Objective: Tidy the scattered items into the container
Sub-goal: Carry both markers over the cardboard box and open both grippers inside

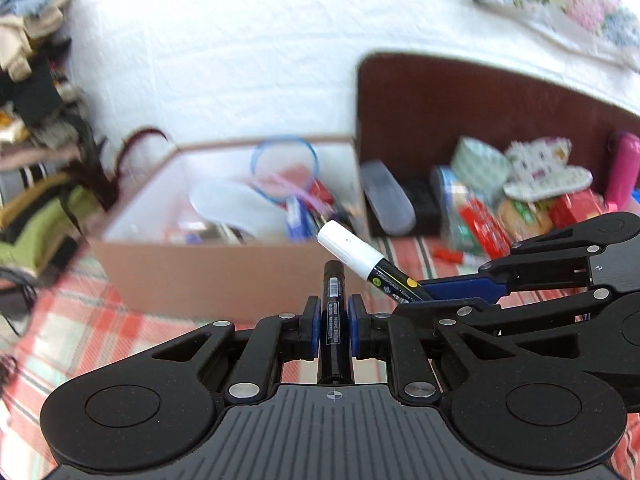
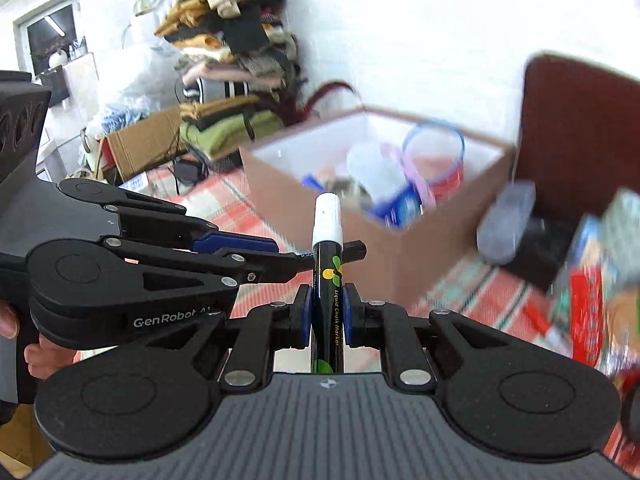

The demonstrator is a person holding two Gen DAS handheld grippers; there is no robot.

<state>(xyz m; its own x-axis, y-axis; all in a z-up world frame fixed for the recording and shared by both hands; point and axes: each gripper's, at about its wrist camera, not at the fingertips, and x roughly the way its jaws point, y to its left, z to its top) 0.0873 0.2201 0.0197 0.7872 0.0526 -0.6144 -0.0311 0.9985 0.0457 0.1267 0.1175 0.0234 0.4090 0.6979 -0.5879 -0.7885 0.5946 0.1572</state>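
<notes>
Container: your cardboard box (image 1: 208, 276) stands open on the checked cloth (image 1: 100, 320), just ahead of both tools; its white inside already holds a blue ring (image 1: 285, 168), a clear plastic piece (image 1: 236, 208) and small mixed items.
Left tool: your left tool (image 1: 334, 318) is pinching a black marker (image 1: 333, 312) between its blue pads (image 1: 313, 330); the marker points forward towards the box's near wall.
Right tool: your right tool (image 2: 327, 316) is pinching a liquid chalk marker (image 2: 327, 280), white cap (image 2: 328, 216) forward, black barrel upright between the pads.
Relation of tools: side by side and close. In the left view, the white cap (image 1: 348, 248) lies over the box's near right corner, just beside the black marker's tip.
Scattered items: a pile of packets (image 1: 520, 200), a pink bottle (image 1: 622, 168) and a grey case (image 1: 386, 200) lie right of the box, in front of a dark brown board (image 1: 460, 108).
Surroundings: folded clothes (image 2: 232, 40) are stacked left of the box.
Image quality: background is motion-blurred; fine labels there are unreadable.
Hand: your fingers (image 2: 44, 356) show on the left tool's grip.
</notes>
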